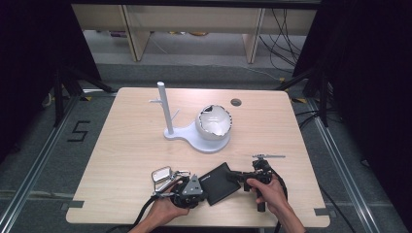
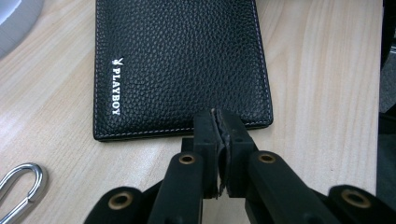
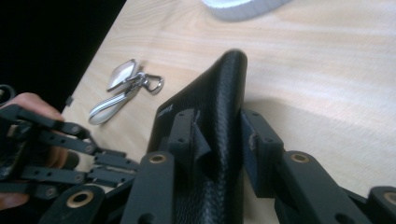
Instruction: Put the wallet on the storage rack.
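A black leather wallet (image 1: 218,183) is seen at the near edge of the counter (image 1: 126,145), caught between the two tools. The left tool (image 2: 218,122) is pressed together, its jaws shut tight with nothing between them, and its tips are set right at the wallet's near edge (image 2: 182,70), touching or just short of it; which of the two cannot be told. In the left gripper view the wallet lies flat ahead of those jaws, its white lettering along the left side. The right tool (image 3: 217,133) is brought in from the other side, and its jaws are placed astride the wallet's rounded spine (image 3: 224,93): one pad is seen close against the leather on the left, while a narrow gap is left on the right, so the wallet is straddled but not shown firmly pinched. That edge of the wallet is lifted off the wood there. A key ring with a strap (image 1: 165,175) is found just beside the left tool, on its outer side. Farther back, mid-counter, a white stand with an upright post (image 1: 166,109) and a white bowl (image 1: 214,121) on its base are seen, well apart from both tools.
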`<state>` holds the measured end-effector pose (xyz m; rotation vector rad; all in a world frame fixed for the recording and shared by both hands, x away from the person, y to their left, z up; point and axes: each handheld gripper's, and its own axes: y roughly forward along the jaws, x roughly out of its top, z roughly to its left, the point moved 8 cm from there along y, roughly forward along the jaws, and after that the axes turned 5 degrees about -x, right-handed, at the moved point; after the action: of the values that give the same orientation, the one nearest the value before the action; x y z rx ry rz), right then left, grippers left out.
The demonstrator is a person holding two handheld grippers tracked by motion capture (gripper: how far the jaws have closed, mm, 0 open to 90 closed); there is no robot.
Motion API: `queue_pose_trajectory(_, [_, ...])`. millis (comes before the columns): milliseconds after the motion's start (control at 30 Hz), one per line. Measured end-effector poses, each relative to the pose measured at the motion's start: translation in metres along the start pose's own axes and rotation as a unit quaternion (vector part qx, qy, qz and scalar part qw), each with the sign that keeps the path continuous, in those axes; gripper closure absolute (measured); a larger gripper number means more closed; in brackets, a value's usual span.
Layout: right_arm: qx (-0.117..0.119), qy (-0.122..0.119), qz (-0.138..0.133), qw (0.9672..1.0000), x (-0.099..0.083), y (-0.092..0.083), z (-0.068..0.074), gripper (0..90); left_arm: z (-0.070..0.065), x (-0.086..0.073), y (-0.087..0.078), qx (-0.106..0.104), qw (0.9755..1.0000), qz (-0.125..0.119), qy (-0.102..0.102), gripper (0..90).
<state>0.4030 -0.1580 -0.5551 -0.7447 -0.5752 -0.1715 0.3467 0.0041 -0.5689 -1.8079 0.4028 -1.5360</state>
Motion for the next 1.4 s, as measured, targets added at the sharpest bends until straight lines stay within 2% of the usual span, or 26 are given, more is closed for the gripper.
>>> queue_pose_trajectory(233, [0.005, 0.000, 0.000, 1.0000, 0.001, 0.000, 0.004, 69.8, -0.002, 0.000, 0.000, 0.002, 1.0000, 0.002, 0.004, 86.0])
queue_pose_trajectory(367, [0.015, -0.005, -0.014, 0.9998, 0.003, -0.003, 0.011, 74.6, -0.002, 0.000, -0.001, 0.000, 1.0000, 0.004, 0.002, 85.2])
queue_pose_trajectory(400, [0.017, -0.017, -0.020, 0.9995, 0.004, -0.003, 0.012, 75.3, -0.002, 0.000, -0.002, -0.002, 1.0000, 0.008, -0.001, 83.8])
queue_pose_trajectory(433, [0.017, -0.023, -0.024, 0.9993, 0.005, -0.004, 0.015, 75.9, -0.004, 0.001, -0.001, -0.004, 0.9999, -0.001, -0.012, 81.8])
queue_pose_trajectory(467, [0.017, -0.030, -0.029, 0.9990, 0.006, -0.005, 0.017, 76.5, -0.005, -0.001, -0.002, -0.010, 0.9999, 0.007, -0.005, 79.6])
queue_pose_trajectory(500, [0.018, -0.015, -0.023, 0.9995, 0.005, -0.007, 0.023, 77.0, -0.005, 0.000, -0.004, -0.009, 0.9999, 0.008, -0.003, 77.8])
queue_pose_trajectory(533, [0.026, -0.033, -0.032, 0.9986, 0.007, -0.008, 0.025, 77.5, -0.006, 0.001, -0.005, -0.009, 0.9999, 0.003, -0.007, 75.9])
queue_pose_trajectory(600, [0.028, -0.048, -0.042, 0.9976, 0.008, -0.008, 0.028, 78.0, -0.005, 0.003, -0.010, 0.001, 1.0000, -0.003, -0.007, 70.0])
queue_pose_trajectory(633, [0.028, -0.059, -0.048, 0.9967, 0.009, -0.009, 0.029, 78.2, -0.005, 0.003, -0.014, 0.006, 1.0000, -0.003, 0.000, 67.8])
queue_pose_trajectory(700, [0.037, -0.061, -0.049, 0.9962, 0.009, -0.014, 0.034, 78.5, -0.008, 0.002, -0.019, -0.001, 1.0000, -0.007, -0.004, 62.7])
queue_pose_trajectory(733, [0.038, -0.051, -0.048, 0.9968, 0.009, -0.016, 0.037, 78.7, -0.010, 0.002, -0.022, 0.002, 0.9999, -0.009, -0.007, 59.0])
queue_pose_trajectory(767, [0.035, -0.071, -0.060, 0.9950, 0.012, -0.016, 0.035, 78.7, -0.011, 0.001, -0.025, 0.002, 1.0000, -0.005, -0.008, 56.4])
queue_pose_trajectory(833, [0.031, -0.076, -0.064, 0.9946, 0.013, -0.018, 0.035, 78.8, -0.012, 0.001, -0.028, 0.003, 0.9999, -0.010, -0.013, 50.8])
queue_pose_trajectory(867, [0.036, -0.057, -0.060, 0.9959, 0.012, -0.023, 0.039, 78.9, -0.015, 0.000, -0.032, 0.007, 0.9998, -0.010, -0.014, 48.4])
queue_pose_trajectory(900, [0.034, -0.079, -0.070, 0.9938, 0.015, -0.023, 0.037, 78.9, -0.015, -0.001, -0.034, 0.012, 0.9999, -0.003, -0.010, 45.6])
queue_pose_trajectory(933, [0.035, -0.083, -0.073, 0.9933, 0.016, -0.024, 0.037, 78.9, -0.016, -0.002, -0.035, 0.014, 0.9998, -0.002, -0.013, 42.7])
queue_pose_trajectory(967, [0.038, -0.067, -0.068, 0.9947, 0.016, -0.026, 0.040, 78.9, -0.017, -0.003, -0.036, 0.012, 0.9999, 0.002, -0.010, 41.3])
queue_pose_trajectory(1000, [0.038, -0.067, -0.070, 0.9946, 0.017, -0.027, 0.041, 78.9, -0.020, -0.005, -0.038, 0.012, 0.9998, 0.005, -0.013, 39.5])
queue_pose_trajectory(1067, [0.037, -0.086, -0.083, 0.9921, 0.022, -0.031, 0.040, 79.0, -0.020, -0.007, -0.041, 0.018, 0.9997, 0.006, -0.019, 35.5])
queue_pose_trajectory(1100, [0.036, -0.088, -0.087, 0.9917, 0.023, -0.032, 0.040, 79.0, -0.021, -0.008, -0.043, 0.018, 0.9994, 0.001, -0.029, 34.3])
queue_pose_trajectory(1233, [0.027, -0.091, -0.101, 0.9903, 0.033, -0.040, 0.039, 79.0, -0.020, -0.011, -0.051, 0.023, 0.9993, -0.003, -0.030, 31.6])
queue_pose_trajectory(1267, [0.024, -0.094, -0.107, 0.9894, 0.035, -0.042, 0.038, 79.0, -0.018, -0.014, -0.057, 0.033, 0.9988, -0.004, -0.035, 31.6])
queue_pose_trajectory(1300, [0.029, -0.080, -0.106, 0.9907, 0.035, -0.044, 0.041, 79.0, -0.017, -0.015, -0.059, 0.036, 0.9983, -0.011, -0.045, 31.5])
queue_pose_trajectory(1333, [0.029, -0.078, -0.103, 0.9911, 0.036, -0.046, 0.040, 79.0, -0.016, -0.016, -0.061, 0.037, 0.9983, -0.014, -0.042, 31.5])
queue_pose_trajectory(1367, [0.024, -0.096, -0.112, 0.9888, 0.039, -0.046, 0.037, 79.0, -0.015, -0.018, -0.064, 0.038, 0.9981, -0.015, -0.046, 31.2])
queue_pose_trajectory(1400, [0.019, -0.095, -0.112, 0.9890, 0.041, -0.046, 0.036, 79.0, -0.014, -0.021, -0.067, 0.041, 0.9978, -0.010, -0.051, 30.8])
